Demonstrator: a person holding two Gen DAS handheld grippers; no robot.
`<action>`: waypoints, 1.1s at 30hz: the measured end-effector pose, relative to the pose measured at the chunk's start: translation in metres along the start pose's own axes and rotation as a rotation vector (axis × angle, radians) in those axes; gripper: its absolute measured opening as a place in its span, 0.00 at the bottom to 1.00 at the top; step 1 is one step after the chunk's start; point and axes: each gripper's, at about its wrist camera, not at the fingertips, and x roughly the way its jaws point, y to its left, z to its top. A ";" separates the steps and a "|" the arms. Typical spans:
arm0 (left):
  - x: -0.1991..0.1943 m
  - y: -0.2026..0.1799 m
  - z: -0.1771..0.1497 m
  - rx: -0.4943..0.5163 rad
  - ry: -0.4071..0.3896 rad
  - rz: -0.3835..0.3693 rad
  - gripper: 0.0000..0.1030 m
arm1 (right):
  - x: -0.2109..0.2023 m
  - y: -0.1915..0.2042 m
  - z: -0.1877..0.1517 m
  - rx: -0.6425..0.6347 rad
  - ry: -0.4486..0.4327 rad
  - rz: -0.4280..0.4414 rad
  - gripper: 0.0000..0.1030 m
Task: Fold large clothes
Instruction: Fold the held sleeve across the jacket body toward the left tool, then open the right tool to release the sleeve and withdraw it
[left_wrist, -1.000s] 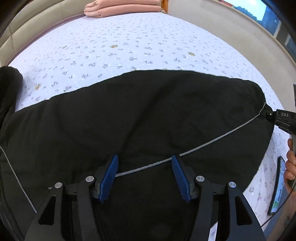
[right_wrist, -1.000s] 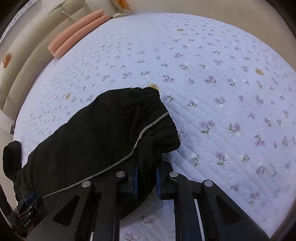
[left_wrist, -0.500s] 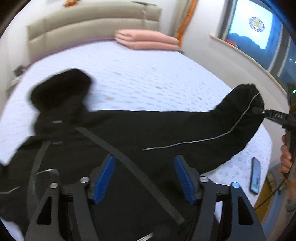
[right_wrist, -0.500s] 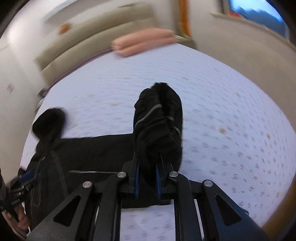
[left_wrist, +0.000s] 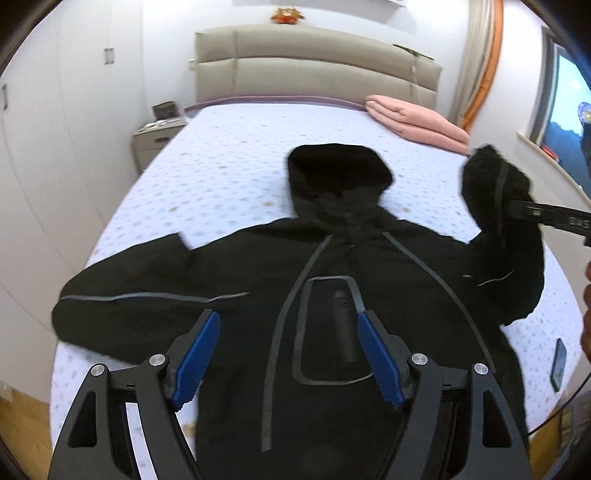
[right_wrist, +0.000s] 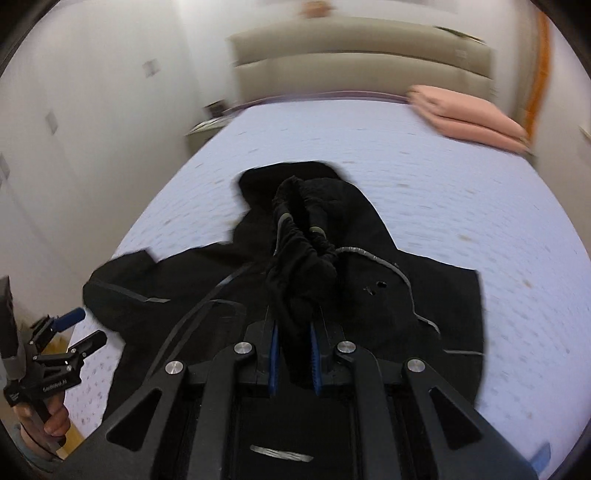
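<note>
Black jacket (left_wrist: 332, 295) is lying back-up on the bed (left_wrist: 229, 173); the right gripper (right_wrist: 293, 363) is pinching its sleeve cuff (right_wrist: 303, 254), the left gripper (left_wrist: 288, 354) gaping empty. Best carrying the cuff across the back, laying it flat.

This is a home bedroom. A wide bed (left_wrist: 229, 173) with a lilac flowered quilt fills the room, backed by a padded beige headboard (left_wrist: 314, 70). A folded pink blanket (left_wrist: 417, 123) lies near the head, a small nightstand (left_wrist: 155, 138) stands beside it, and white wardrobe doors (left_wrist: 55, 129) line the wall.
</note>
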 end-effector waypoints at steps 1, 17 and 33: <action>0.000 0.007 -0.005 -0.011 0.005 0.000 0.76 | 0.013 0.014 -0.002 -0.014 0.015 0.016 0.15; 0.033 0.095 -0.056 -0.164 0.092 -0.005 0.76 | 0.215 0.154 -0.083 -0.169 0.343 0.033 0.27; 0.101 0.044 -0.009 -0.149 0.148 -0.280 0.76 | 0.094 -0.050 -0.055 0.053 0.129 -0.133 0.41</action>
